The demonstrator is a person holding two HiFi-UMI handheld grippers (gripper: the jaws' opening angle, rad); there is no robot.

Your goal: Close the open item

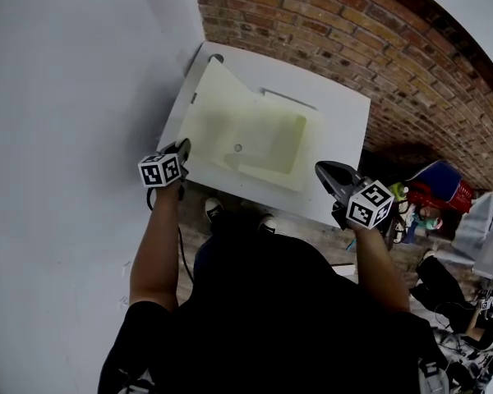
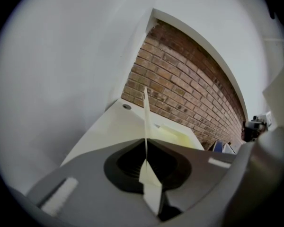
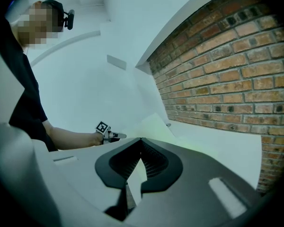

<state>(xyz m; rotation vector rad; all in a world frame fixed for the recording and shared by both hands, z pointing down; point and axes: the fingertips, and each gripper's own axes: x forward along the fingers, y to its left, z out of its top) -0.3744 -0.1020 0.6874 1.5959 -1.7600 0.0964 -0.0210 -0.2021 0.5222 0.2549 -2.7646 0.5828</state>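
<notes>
Pinches the raised left flap of the pale yellow folder with the left gripper, jaws fully closed on its thin edge. Holds the right gripper just beside the folder's right edge, jaws together; cannot tell whether anything is caught there. Shows the folder open on the white table, upper centre of the head view, beside the brick wall.
</notes>
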